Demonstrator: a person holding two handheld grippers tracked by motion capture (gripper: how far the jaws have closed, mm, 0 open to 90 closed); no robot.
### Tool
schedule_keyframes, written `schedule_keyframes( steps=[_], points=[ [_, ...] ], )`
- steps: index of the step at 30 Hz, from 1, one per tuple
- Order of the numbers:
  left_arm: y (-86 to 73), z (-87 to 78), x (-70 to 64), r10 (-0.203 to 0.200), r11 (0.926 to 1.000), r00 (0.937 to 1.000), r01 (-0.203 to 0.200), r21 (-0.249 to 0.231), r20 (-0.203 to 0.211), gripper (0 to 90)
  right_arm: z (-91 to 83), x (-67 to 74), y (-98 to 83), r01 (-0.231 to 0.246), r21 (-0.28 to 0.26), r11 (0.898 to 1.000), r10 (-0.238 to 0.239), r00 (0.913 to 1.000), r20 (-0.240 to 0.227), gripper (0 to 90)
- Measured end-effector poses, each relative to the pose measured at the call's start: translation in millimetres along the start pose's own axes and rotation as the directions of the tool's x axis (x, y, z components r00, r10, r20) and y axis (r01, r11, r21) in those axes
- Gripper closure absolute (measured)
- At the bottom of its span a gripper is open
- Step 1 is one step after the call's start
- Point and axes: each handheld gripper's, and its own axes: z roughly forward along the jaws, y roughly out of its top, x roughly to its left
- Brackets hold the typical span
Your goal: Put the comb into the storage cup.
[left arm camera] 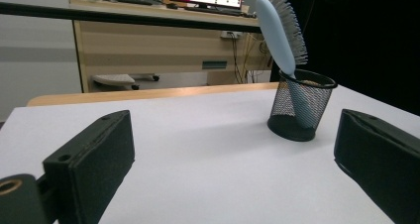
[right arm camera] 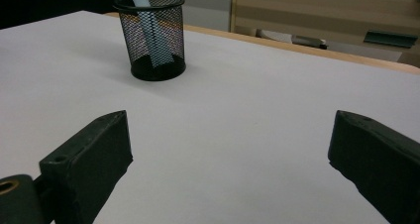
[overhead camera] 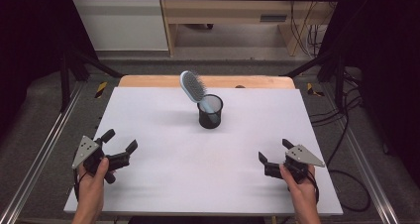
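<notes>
One pale-blue hairbrush (overhead camera: 192, 86) stands handle-down in the black mesh cup (overhead camera: 210, 112), upper centre of the high view, its bristled head leaning up and left. It looks light, stiff plastic with a smooth, likely slippery back, so you should pinch the neck just above the rim. The cup looks light too and may tip. Your left gripper (overhead camera: 120, 143) and right gripper (overhead camera: 274, 150) sit low in frame, jaws wide, empty.

The high view looks down from above the person's side, facing forward over the whole white tabletop (overhead camera: 163, 159). Each gripper view sits low, close to the tabletop, looking out between its own two fingers. All three share one thing — the black wire-mesh cup (overhead camera: 210, 112) holding the pale blue hairbrush (overhead camera: 193, 86).
</notes>
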Motion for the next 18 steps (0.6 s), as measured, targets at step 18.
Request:
schedule_keyframes(
  steps=[18],
  points=[
    [-9.2, 9.8, -12.0, 0.044, 0.9961, 0.9971, -0.049, 0.074, 0.061, 2.2, -0.2, -0.5, -0.4, 0.019, -0.013, 1.000, -0.019, 0.9998, -0.008, 3.3]
  ],
)
